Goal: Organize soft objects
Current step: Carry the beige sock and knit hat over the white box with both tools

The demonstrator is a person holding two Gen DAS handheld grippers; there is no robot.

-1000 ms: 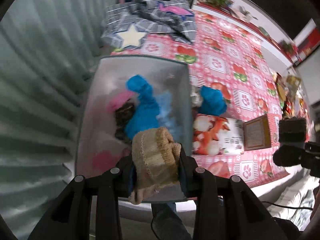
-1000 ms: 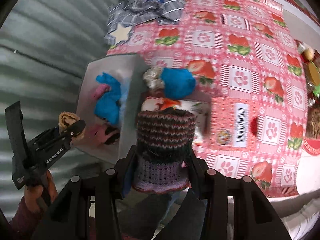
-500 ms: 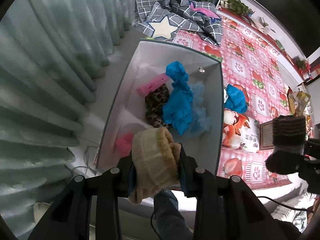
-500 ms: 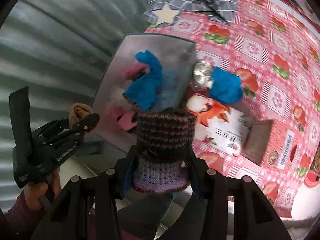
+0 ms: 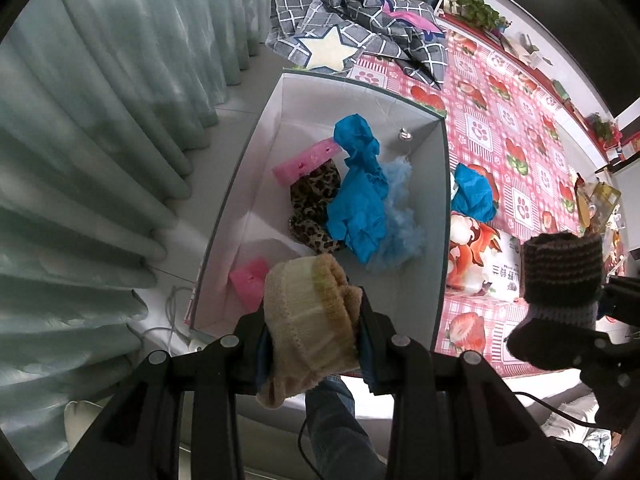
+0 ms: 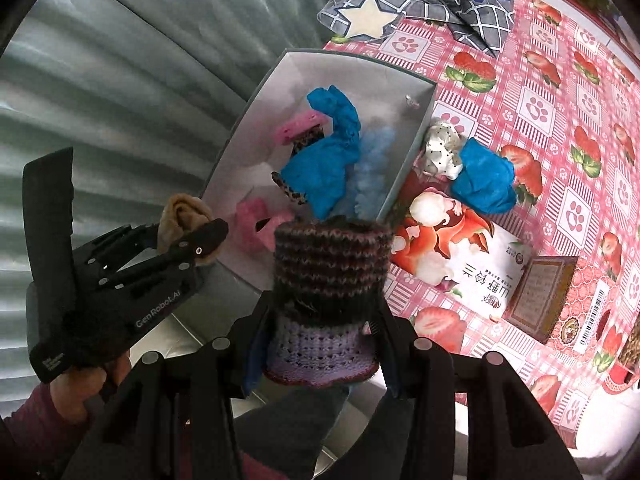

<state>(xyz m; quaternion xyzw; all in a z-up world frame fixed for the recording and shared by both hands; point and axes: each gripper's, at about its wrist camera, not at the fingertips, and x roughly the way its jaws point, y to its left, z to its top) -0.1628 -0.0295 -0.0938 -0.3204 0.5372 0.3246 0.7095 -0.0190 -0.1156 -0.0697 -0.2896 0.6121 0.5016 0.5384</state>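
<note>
My left gripper [image 5: 312, 328] is shut on a beige knitted sock [image 5: 310, 316] and holds it above the near end of the white box [image 5: 240, 184]. My right gripper [image 6: 324, 320] is shut on a dark striped knitted piece with a lilac hem [image 6: 330, 280], held above the box's near right corner; it also shows in the left wrist view [image 5: 560, 280]. The box [image 6: 412, 140] holds a blue cloth [image 5: 360, 200], a pale blue fluffy piece [image 5: 400, 220], a leopard-print piece [image 5: 314, 204] and two pink pieces [image 5: 304, 160].
Another blue cloth [image 6: 484, 180] and a white spotted piece [image 6: 440, 152] lie on the strawberry tablecloth [image 6: 560, 80] beside the box. A printed packet [image 6: 460, 256] and a small brown box [image 6: 540, 296] lie nearby. A grey checked blanket with a star [image 5: 352, 32] lies beyond. Curtains [image 5: 100, 120] hang left.
Both grippers rose and drew back over the box's near end, still holding their knitted pieces. The view into the box has opened up.
</note>
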